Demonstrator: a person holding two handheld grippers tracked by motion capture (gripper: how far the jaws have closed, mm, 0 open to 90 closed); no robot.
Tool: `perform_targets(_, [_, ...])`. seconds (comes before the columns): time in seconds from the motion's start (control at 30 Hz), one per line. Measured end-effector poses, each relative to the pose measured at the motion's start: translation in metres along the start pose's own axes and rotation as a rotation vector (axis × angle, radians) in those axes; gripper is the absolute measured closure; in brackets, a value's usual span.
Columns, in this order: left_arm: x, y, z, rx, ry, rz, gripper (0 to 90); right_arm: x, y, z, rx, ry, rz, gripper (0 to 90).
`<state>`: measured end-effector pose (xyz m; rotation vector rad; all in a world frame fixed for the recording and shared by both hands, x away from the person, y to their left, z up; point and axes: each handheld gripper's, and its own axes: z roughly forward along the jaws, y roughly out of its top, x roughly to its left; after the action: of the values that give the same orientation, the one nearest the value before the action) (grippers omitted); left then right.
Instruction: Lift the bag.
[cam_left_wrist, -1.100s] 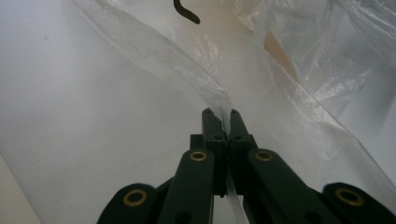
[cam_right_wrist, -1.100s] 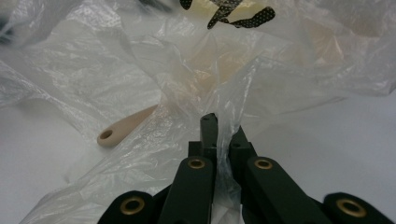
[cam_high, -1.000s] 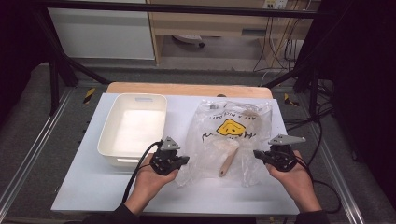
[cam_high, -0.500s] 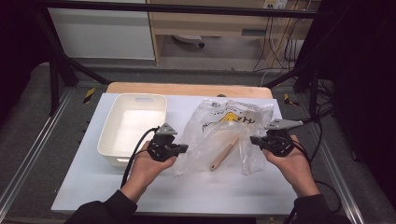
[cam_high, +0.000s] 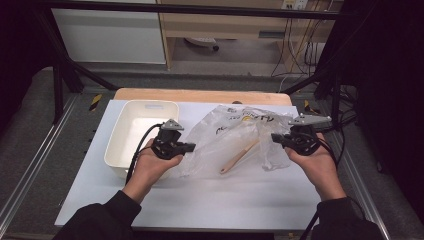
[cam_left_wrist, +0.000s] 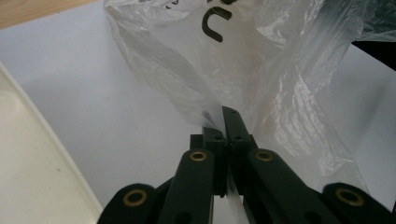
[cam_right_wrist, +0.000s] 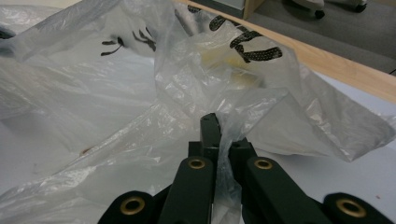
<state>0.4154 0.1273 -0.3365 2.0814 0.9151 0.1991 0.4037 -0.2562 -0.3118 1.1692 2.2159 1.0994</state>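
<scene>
Now both grippers, left (cam_high: 192, 147) and right (cam_high: 274, 137), clamped on the plastic bag (cam_high: 235, 135), have lifted it, tilting the wooden spatula (cam_high: 239, 156) between them toward sliding out.

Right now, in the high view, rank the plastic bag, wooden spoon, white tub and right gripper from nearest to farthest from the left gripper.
1. Plastic bag: pinched in the left gripper, on its right side.
2. White tub: just behind and left of it.
3. Wooden spoon: inside the bag, toward the table's middle.
4. Right gripper: across the bag, clamped on its far edge.

bright white table (cam_high: 240, 195), dark surroundings; close views soft, glare on bag (cam_right_wrist: 196, 93).
</scene>
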Motion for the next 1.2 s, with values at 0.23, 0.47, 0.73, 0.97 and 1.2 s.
perform_targets(0.23, [0.012, 0.015, -0.009, -0.026, 0.006, -0.015, 90.0, -0.012, 0.015, -0.008, -0.029, -0.021, 0.014, 90.0])
perform_targets(0.47, [0.018, 0.024, -0.012, -0.035, 0.022, -0.008, 90.0, -0.016, 0.023, -0.009, -0.044, -0.026, 0.019, 90.0])
perform_targets(0.73, [0.021, 0.023, -0.012, -0.035, 0.026, -0.012, 90.0, -0.015, 0.028, -0.007, -0.048, -0.017, 0.02, 90.0])
perform_targets(0.97, [0.031, 0.024, -0.014, -0.033, 0.03, -0.026, 90.0, -0.022, 0.039, -0.01, -0.064, -0.026, 0.032, 90.0])
perform_targets(1.2, [0.043, 0.028, -0.018, -0.038, 0.041, -0.039, 90.0, -0.03, 0.049, -0.014, -0.084, -0.04, 0.054, 90.0])
